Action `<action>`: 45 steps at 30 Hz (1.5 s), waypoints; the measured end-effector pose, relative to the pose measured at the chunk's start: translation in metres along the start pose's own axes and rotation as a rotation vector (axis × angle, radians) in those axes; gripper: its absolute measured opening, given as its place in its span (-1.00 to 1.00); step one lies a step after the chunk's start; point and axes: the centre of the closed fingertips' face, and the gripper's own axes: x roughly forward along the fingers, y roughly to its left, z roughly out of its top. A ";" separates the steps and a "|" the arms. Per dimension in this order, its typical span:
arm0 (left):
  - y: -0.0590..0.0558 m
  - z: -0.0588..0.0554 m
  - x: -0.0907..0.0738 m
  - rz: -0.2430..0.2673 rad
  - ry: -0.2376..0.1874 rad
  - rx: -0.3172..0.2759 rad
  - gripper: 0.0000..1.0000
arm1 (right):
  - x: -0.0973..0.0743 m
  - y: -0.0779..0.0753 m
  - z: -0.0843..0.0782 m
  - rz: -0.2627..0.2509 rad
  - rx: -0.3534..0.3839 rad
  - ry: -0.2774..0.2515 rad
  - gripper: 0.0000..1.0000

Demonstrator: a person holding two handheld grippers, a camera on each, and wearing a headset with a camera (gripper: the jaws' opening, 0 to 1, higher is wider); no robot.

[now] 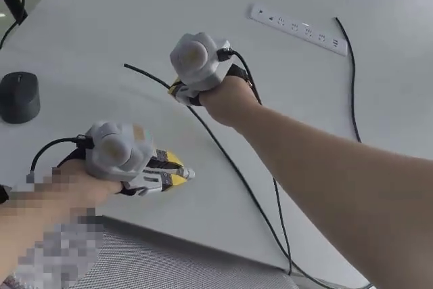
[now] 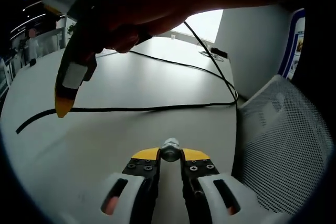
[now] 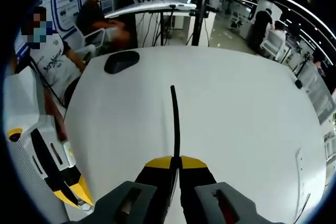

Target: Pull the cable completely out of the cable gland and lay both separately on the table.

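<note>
Left gripper [image 2: 169, 155]: pinching the small, hard-looking cable gland [image 2: 169, 148].
Right gripper [image 3: 176, 161]: clamped on thin black cable [image 3: 175, 119], likely limp; grip near its end.

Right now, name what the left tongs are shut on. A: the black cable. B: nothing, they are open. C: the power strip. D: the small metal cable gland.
D: in the left gripper view the left tongs pinch the small silvery cable gland at their tips, while the black cable runs clear of it, gripped by the right tongs.
</note>
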 end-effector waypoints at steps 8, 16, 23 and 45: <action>0.003 -0.003 0.000 0.024 0.000 -0.021 -0.69 | 0.013 0.006 -0.002 0.005 -0.025 0.026 -1.00; 0.006 -0.008 -0.003 0.043 0.012 -0.027 -0.68 | 0.022 0.012 -0.006 0.030 -0.045 0.045 -1.00; 0.009 -0.008 0.000 0.049 0.013 -0.037 -0.68 | 0.025 0.009 -0.009 0.037 -0.025 0.049 -1.00; 0.014 -0.011 0.005 0.073 0.050 0.057 -0.68 | 0.028 0.010 -0.010 0.031 -0.062 0.059 -1.00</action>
